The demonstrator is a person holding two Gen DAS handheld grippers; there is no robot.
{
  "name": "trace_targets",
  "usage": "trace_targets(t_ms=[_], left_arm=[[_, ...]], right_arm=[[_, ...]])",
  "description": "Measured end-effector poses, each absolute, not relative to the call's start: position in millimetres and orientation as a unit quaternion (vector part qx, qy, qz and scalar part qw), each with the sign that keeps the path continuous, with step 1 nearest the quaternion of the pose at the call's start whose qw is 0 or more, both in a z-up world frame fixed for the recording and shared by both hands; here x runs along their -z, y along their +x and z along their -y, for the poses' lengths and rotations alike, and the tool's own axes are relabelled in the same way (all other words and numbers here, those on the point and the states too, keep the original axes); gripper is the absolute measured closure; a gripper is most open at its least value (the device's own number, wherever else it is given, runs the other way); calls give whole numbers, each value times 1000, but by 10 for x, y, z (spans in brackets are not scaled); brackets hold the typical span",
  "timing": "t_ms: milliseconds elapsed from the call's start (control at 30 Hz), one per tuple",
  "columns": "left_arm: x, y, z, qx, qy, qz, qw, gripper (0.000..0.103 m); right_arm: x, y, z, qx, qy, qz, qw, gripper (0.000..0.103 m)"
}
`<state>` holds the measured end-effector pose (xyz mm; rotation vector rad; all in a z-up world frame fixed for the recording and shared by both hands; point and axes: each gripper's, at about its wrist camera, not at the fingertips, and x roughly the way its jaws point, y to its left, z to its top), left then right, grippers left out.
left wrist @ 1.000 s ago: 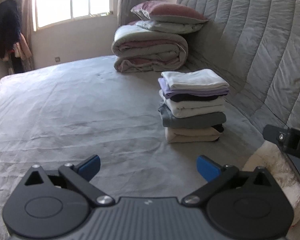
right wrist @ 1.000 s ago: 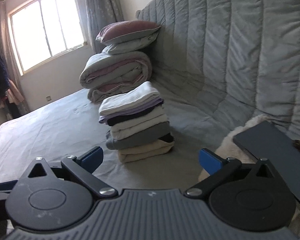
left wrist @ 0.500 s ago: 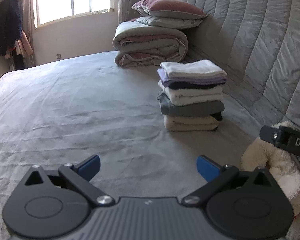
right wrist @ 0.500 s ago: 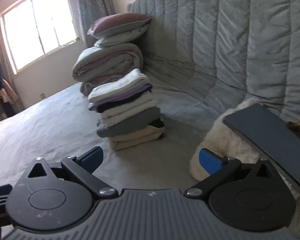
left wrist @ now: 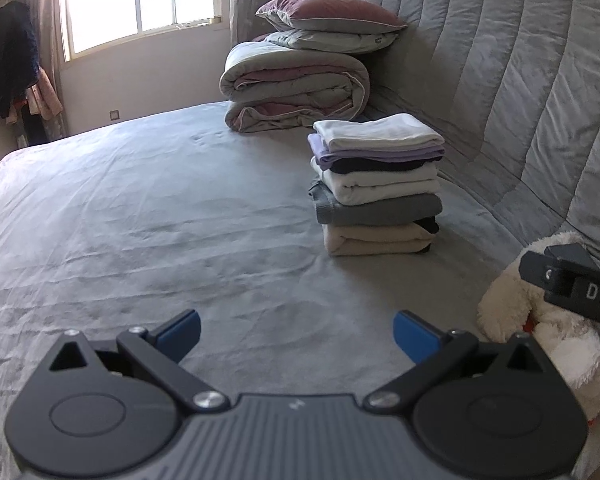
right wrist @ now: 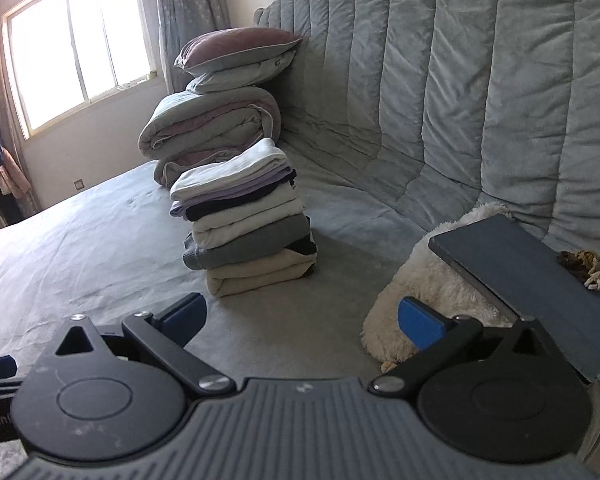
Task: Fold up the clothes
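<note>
Folded clothes stack sits on the bed, ahead and right of our left tool, ahead-left of our right tool; both released, empty, right one nearer.

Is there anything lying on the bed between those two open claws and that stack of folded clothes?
Nothing visible. In both views only bare grey bed lies between the left gripper, the right gripper and the stack of folded clothes. The white plush toy sits off to the right, beside that path.
</note>
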<state>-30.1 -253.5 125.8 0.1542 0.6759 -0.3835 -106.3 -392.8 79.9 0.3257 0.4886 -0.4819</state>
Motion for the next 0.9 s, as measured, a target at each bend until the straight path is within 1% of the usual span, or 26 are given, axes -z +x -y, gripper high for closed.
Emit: trace_targets(t_ms=[900], left_arm=[[-1248, -309, 2620, 186, 85, -350, 914, 1]], right_arm=[[-802, -1051, 3915, 229, 157, -243, 929, 0]])
